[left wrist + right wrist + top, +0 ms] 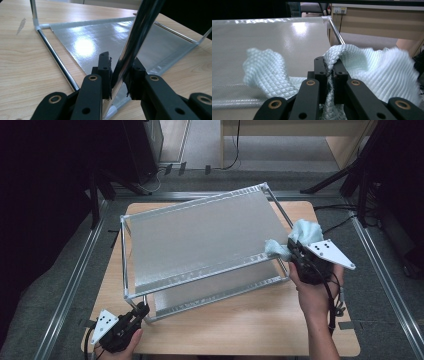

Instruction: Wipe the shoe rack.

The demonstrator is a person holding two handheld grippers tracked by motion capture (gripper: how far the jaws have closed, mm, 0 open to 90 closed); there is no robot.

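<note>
My left gripper [119,75] pinches a shiny chrome leg post [136,42] of the two-tier metal shelf rack [200,240] at its near left corner, jaws pressed against the tube from both sides. The rack stands tilted on the pale wooden table [250,325], its frosted silver shelf panel [262,40] slanting across it. My right gripper [331,67] clamps tight on a fold of the pale mint quilted cloth [372,70], which sits bunched at the rack's right edge, draped onto the upper shelf.
</note>
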